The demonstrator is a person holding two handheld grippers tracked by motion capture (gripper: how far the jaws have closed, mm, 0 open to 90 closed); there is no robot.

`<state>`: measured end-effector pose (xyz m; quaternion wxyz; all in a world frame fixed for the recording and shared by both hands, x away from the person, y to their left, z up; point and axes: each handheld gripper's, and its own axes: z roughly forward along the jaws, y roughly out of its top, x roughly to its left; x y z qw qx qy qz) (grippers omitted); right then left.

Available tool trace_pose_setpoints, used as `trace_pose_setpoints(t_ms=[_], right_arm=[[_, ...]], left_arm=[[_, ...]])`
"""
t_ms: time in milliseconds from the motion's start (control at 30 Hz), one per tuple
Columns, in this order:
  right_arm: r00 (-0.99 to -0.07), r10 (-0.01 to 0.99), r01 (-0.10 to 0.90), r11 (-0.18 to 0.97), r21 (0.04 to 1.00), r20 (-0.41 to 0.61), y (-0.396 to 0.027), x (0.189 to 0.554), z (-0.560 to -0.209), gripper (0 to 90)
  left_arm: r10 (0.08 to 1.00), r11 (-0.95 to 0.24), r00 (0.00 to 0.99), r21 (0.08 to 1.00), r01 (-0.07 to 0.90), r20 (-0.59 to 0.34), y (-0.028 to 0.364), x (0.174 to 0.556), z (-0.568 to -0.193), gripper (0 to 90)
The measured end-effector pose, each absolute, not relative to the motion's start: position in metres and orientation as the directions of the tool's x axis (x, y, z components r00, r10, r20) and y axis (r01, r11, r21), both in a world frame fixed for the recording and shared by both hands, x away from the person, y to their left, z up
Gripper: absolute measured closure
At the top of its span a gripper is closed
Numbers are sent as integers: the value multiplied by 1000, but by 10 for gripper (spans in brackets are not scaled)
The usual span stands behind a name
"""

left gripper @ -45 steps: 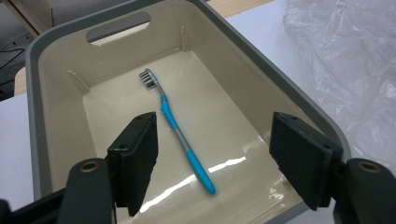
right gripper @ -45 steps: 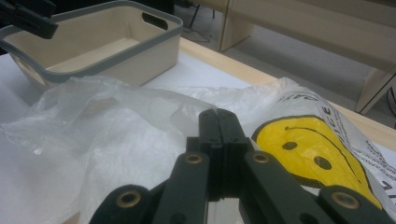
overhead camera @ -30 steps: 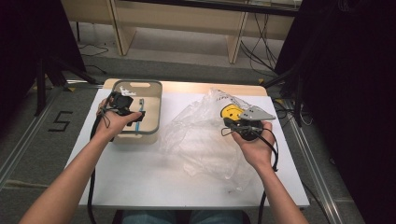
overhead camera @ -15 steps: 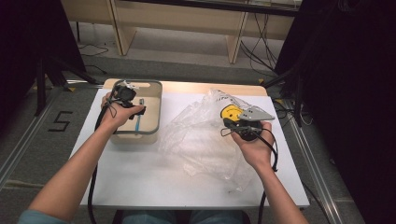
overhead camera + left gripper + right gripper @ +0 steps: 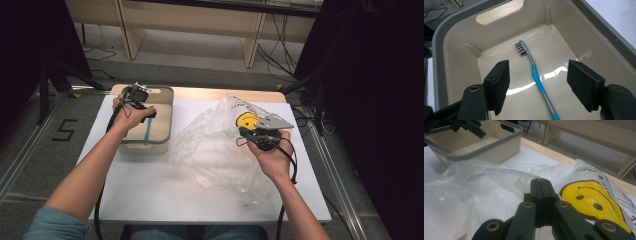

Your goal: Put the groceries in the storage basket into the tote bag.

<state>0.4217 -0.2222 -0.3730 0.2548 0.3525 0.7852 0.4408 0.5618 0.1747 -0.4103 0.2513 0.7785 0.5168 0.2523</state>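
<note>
1. The bag (image 5: pixel 220 145) lies slack on the surface beside my right claw (image 5: pixel 541 185), whose jaws are pressed together pinching its film; I judge it light, limp and slippery.
2. The bin (image 5: pixel 454 32) sits under my left claw (image 5: pixel 544 83); it looks stiff and light.
3. The toothbrush (image 5: pixel 535 75) lies flat in the bin, below and between my left claw's spread jaws. It looks light, rigid and slick; I'd grip the ribbed blue neck.

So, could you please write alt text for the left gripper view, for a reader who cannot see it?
A blue and grey toothbrush lies flat on the floor of a beige plastic bin, its dark bristles pointing away from the camera. The left gripper hangs above it, black jaws wide apart, one on each side of the handle, not touching it.
</note>
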Motion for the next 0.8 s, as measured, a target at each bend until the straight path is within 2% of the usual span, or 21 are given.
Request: trace_pose_setpoints(t_ms=[800], right_arm=[[-625,775,327,365,871,-90,-221,421,-374,900]], left_arm=[[940,-329,314,605,725,134,171,579,-435,374]])
